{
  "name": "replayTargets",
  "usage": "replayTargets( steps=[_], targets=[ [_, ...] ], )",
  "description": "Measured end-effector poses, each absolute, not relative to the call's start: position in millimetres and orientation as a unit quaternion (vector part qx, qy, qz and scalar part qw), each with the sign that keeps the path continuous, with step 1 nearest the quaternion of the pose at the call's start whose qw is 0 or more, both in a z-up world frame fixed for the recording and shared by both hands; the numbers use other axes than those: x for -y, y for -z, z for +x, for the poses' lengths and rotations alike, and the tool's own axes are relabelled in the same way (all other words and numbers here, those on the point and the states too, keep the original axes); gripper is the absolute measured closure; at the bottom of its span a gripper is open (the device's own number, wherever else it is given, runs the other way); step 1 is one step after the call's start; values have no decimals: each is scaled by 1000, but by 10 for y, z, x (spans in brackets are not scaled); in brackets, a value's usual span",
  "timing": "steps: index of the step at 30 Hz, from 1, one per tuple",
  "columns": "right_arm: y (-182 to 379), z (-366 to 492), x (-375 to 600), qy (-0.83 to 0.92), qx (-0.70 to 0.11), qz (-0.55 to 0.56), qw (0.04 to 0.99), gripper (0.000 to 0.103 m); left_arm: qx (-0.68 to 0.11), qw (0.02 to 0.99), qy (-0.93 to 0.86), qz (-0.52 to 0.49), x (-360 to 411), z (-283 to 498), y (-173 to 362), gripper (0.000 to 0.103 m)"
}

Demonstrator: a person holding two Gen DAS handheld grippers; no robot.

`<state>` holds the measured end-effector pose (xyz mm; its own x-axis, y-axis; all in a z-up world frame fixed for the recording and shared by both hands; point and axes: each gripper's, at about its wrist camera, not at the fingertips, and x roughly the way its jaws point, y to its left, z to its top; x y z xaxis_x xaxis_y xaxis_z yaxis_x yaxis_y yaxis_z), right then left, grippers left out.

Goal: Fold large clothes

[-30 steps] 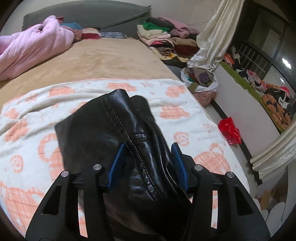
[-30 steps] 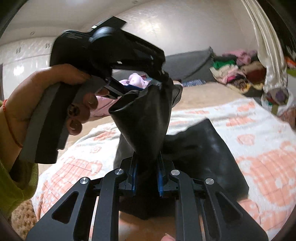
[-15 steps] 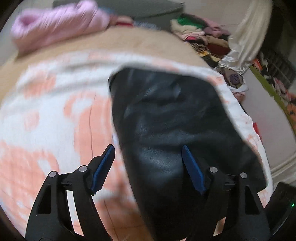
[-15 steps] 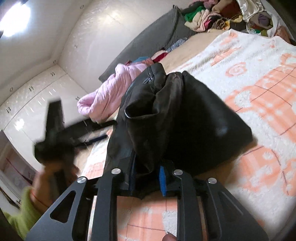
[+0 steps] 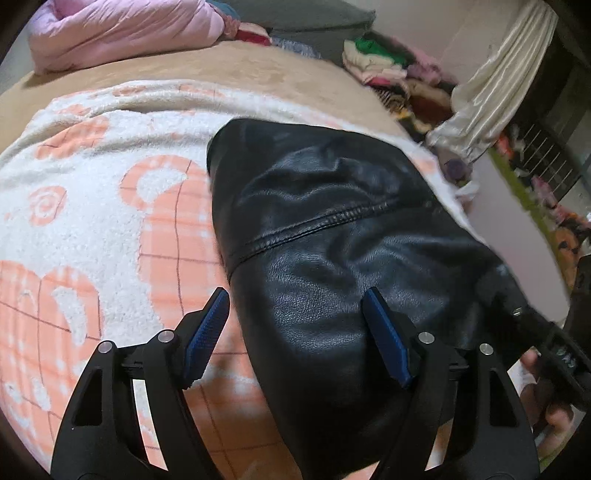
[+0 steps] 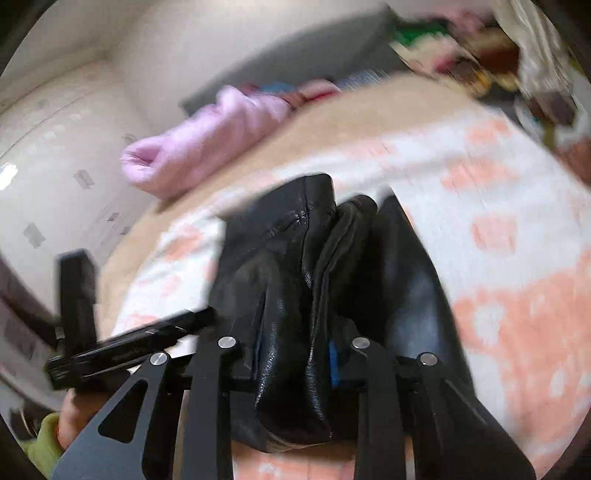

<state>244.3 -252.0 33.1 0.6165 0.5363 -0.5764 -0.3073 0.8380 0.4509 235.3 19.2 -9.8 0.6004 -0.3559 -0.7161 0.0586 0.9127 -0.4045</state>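
A black leather garment (image 5: 332,236) lies on the white and orange blanket (image 5: 92,221) on the bed. My left gripper (image 5: 295,332) is open just above the garment's near end, its blue pads apart and holding nothing. My right gripper (image 6: 293,350) is shut on a bunched fold of the same black leather garment (image 6: 295,295) at its near edge. The right wrist view is blurred. The left gripper also shows in the right wrist view (image 6: 122,343), at the lower left.
A pink padded jacket (image 5: 122,33) lies at the head of the bed beside a grey cushion (image 5: 314,18). Piled clothes (image 5: 388,70) and a cream curtain (image 5: 495,81) stand at the far right. The bed's right edge drops to the floor.
My left gripper let go of the garment, opened and came down over it. The raised fold was laid down onto the blanket. My right gripper stayed shut on the leather and swung.
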Motion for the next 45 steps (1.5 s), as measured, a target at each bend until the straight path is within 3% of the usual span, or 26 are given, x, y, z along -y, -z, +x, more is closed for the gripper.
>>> replayTargets(
  steps=[4,11,15,16,18,19,21,22,23,25,30,34,36,37,38,40,41,45],
  targets=[
    [-560,2385,2768,-236,-304,141,912,79,-425,873,138,-193,-211,2341,-13,30],
    [287,2506,3171,-196,-384,216,876,79,-485,829,172,-219,83,2424,409,17],
    [571,2472,3323,-181,-405,247,861,73,-496,823,172,-218,213,2429,527,11],
    [564,2479,3319,-176,-405,241,864,69,-496,822,175,-218,239,2428,544,11],
    [495,2431,3322,-159,-408,230,869,47,-495,823,176,-216,249,2420,536,10],
    [453,2396,3372,-139,-413,229,871,28,-494,824,175,-217,243,2416,527,10],
    [453,2394,3444,-144,-410,246,866,30,-492,825,173,-218,206,2412,511,9],
    [500,2403,3479,-155,-416,262,857,38,-493,825,174,-216,206,2413,507,9],
    [581,2414,3488,-171,-425,282,843,56,-493,825,175,-214,215,2415,504,9],
    [704,2390,3485,-188,-426,324,823,67,-494,828,173,-203,229,2411,495,9],
    [690,2050,3326,-188,-405,397,802,70,-482,848,156,-154,175,2415,405,9],
    [671,1802,3081,-169,-391,361,830,70,-493,843,159,-146,137,2432,461,8],
    [641,1841,3101,-160,-402,345,833,58,-493,841,162,-154,133,2427,505,8],
    [582,1879,3136,-159,-413,342,829,37,-490,843,161,-152,128,2424,500,8],
    [504,1903,3171,-156,-412,338,831,29,-487,846,159,-149,133,2428,482,8],
    [257,1927,3255,-147,-381,314,857,27,-483,851,157,-135,140,2422,451,8],
    [110,1990,3265,-137,-370,290,872,21,-482,852,157,-130,154,2417,438,8],
    [-129,2426,3233,-118,-372,247,887,20,-478,856,155,-122,192,2412,418,8]
  ],
)
